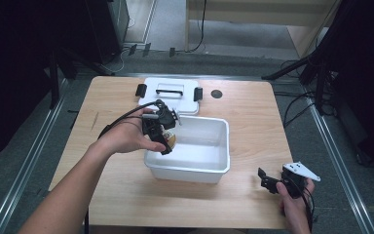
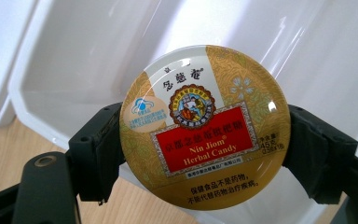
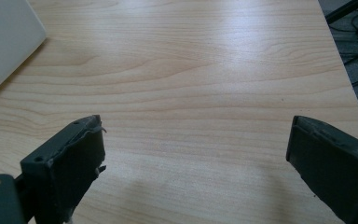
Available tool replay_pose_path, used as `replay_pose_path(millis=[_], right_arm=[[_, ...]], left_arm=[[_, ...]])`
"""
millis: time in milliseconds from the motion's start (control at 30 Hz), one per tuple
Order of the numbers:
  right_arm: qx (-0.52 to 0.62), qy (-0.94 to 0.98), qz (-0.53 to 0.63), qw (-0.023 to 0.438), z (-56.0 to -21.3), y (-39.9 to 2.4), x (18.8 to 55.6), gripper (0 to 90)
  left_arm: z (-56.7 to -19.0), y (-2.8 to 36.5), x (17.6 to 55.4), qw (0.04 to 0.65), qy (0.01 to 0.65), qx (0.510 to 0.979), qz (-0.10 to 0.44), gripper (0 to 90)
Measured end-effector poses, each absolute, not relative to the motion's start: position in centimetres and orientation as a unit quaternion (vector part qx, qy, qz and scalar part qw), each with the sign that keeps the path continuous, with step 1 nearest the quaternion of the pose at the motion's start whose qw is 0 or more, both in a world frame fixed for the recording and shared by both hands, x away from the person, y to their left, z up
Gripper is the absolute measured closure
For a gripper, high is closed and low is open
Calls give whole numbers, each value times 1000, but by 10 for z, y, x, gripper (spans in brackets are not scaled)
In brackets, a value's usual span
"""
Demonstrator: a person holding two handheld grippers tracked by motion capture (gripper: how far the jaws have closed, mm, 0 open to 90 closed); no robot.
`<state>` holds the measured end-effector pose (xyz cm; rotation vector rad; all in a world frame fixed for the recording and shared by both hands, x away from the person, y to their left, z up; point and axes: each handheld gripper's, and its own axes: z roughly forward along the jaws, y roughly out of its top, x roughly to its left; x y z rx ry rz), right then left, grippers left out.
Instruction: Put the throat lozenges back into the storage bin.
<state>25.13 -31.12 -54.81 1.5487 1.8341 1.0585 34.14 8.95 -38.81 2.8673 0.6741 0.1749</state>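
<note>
Jaws of the left gripper (image 2: pixel 205 154) are clamped on a round candy tin (image 2: pixel 205 127), pinched at its two opposite edges and held face-on at the centre of the left gripper view. In the high view, the tin (image 1: pixel 169 141) is seen at centre frame, over the left rim of the white bin (image 1: pixel 189 171), not yet resting inside. Jaws of the right gripper (image 3: pixel 193 172) are spread wide with nothing between them; that gripper (image 1: pixel 268 184) is held low at the lower right of the high view, above the wooden table (image 1: pixel 253 117).

A slip is judged the main risk: the tin is smooth and curved, and it is gripped only along a thin rim, so a tilt or jolt could let it twist out. If release comes too near the rim, the tin may be knocked against the wall and dropped onto the table instead.

Counted: one tin, one bin, one white lid (image 1: pixel 169 93) with two black latches lying at upper centre, two grippers, one table.
</note>
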Motion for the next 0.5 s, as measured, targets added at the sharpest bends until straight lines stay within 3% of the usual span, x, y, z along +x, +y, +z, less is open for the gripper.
replay_pose_path(millis=[500], right_arm=[[572,677,387,256,-548,-311,251,44]], left_arm=[[-409,93,344,91,216,971,53,214]])
